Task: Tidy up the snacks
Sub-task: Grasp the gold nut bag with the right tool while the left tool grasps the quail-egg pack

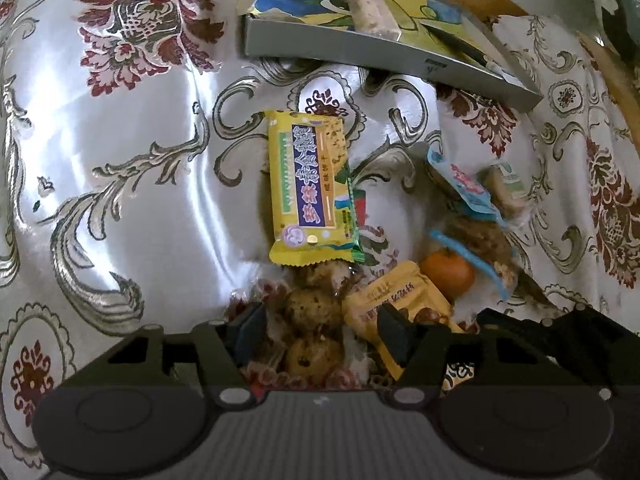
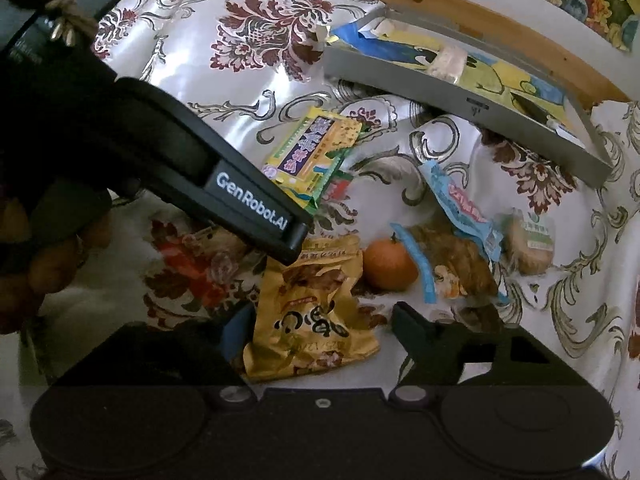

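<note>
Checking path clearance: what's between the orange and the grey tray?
In the right wrist view, a blue snack packet and bare patterned cloth lie between orange and tray.

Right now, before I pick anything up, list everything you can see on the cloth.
Tray: one, grey, far side, holding one pale wrapped bar.
Yellow cracker packet: one, yellow and purple, mid-cloth, over a green packet.
Orange: one, right of the tan snack bag.
Tan snack bag: one, near the right hand-held gripper.
Blue-edged packets: apparently two, clear and blue, right of the orange.
Green-label cake: one, far right.
Clear bag of round brown snacks: one, between the left hand-held gripper's fingers.
Tablecloth: white, floral.
Left hand-held gripper: open.
Right hand-held gripper: open.
</note>
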{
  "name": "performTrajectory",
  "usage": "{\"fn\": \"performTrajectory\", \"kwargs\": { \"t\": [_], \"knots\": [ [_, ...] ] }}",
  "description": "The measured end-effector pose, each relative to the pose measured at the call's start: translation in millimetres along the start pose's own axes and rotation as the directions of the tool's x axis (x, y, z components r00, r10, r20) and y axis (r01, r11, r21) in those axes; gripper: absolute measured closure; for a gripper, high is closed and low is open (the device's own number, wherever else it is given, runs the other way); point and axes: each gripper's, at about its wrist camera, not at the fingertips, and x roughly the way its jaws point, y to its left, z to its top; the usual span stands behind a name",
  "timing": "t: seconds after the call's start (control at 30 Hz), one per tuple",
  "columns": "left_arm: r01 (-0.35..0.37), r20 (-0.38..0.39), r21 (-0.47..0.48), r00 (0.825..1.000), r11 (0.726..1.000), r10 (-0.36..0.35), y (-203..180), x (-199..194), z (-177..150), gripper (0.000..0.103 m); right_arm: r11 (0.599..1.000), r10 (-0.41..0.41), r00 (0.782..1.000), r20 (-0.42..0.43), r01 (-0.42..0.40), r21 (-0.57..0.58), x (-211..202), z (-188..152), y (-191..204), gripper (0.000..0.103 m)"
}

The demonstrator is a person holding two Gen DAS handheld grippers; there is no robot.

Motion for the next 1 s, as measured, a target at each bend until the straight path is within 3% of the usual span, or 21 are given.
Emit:
{"fn": "performTrajectory", "kwargs": {
  "t": [0.1,0.63,1.0],
  "knots": [
    [-0.006,0.005,-0.002,1.0,1.0,0.006,-0.6,-0.9,-0.3,0.041,1.0,0.0,1.0,0.009,0.0,0.001,-0.2,0.9,-0.9,0.04],
    [-0.012,-0.012,-0.024,1.0,1.0,0.012,2.1,-4.4,0.6,0.049,0.995,-0.067,0.997,-0.03,0.065,-0.074,-10.0,1.6,9.2,0.042],
    [-0.02,-0.009,0.003,1.0,1.0,0.02,-0.5,-2.4,1.2,0.049,0.999,-0.042,0.998,-0.039,0.041,-0.027,-1.4,1.2,4.4,0.04]
  ]
}}
